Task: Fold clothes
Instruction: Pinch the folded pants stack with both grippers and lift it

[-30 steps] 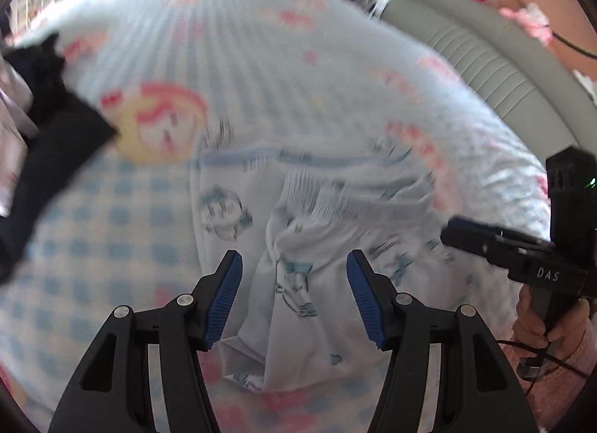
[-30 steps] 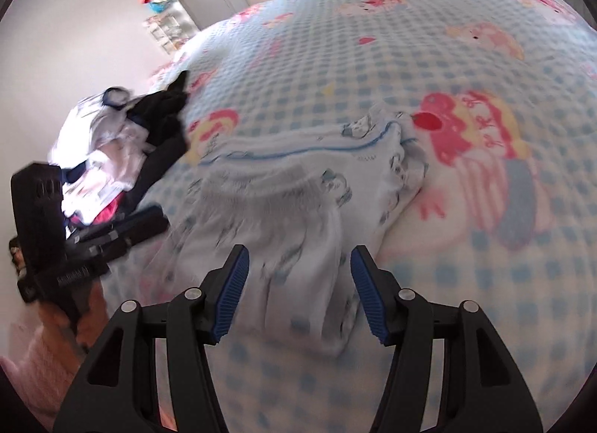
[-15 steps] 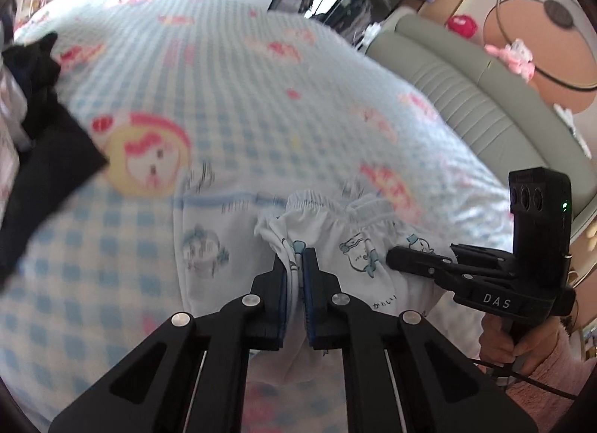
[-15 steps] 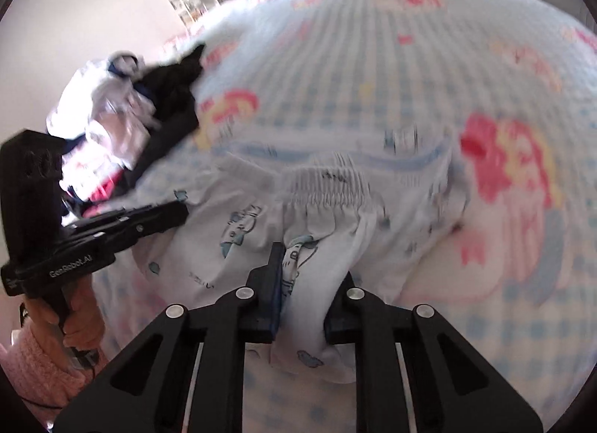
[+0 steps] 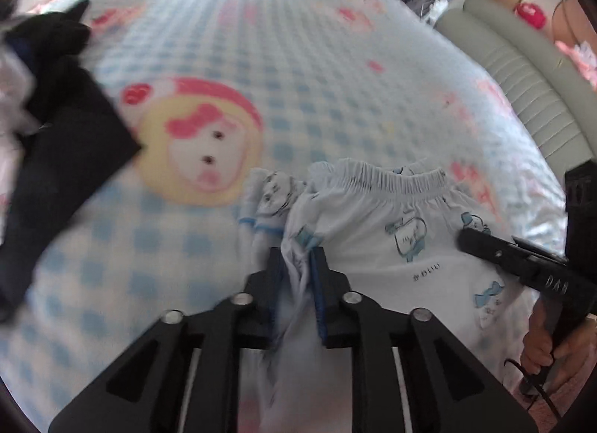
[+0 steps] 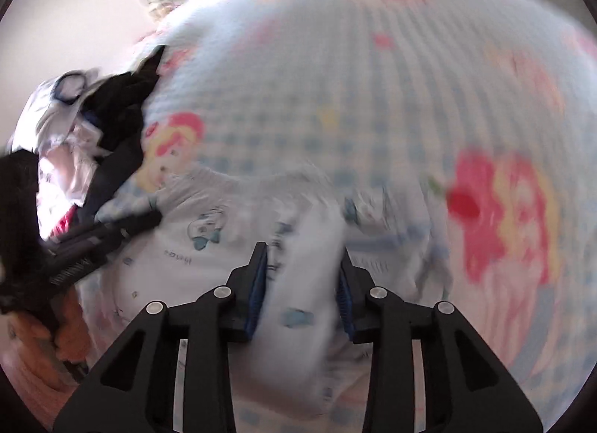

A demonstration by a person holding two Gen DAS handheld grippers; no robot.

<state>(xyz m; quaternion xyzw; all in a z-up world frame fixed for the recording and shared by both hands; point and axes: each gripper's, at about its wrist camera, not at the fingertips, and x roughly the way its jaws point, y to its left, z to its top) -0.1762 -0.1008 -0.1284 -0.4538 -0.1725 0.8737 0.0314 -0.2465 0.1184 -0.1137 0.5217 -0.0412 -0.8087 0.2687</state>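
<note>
Right now your left gripper (image 5: 296,257) has a bunched fold of the white printed shorts (image 5: 395,231) between its blue pads (image 5: 318,284). Its jaws have just been opening from a tight pinch, yet the gap is narrow and the cloth fills it, so the pads press on the fabric. From that gripper the shorts spread toward 2 o'clock, with the gathered elastic waistband (image 5: 391,177) running across at 1 o'clock. They lie on the blue-checked bedspread (image 5: 261,41), whose big yellow cartoon face (image 5: 201,149) sits at 10 o'clock.

Your right gripper (image 6: 302,269) also has the shorts (image 6: 298,302) between its fingers, and its jaws have just been opening as well. They stand moderately apart with a broad band of white cloth filling the space. That view is smeared, so you cannot tell for certain whether the pads bear on the fabric, though the cloth reaches both.

Each view shows the other tool: in the left view your right hand (image 5: 548,343) holds its black handle at 3 o'clock, over the far edge of the shorts.

A heap of dark and pale clothes (image 6: 89,127) lies at 10 o'clock in the right view, well apart from the shorts, and a grey padded headboard (image 5: 522,71) curves at 2 o'clock in the left view.
</note>
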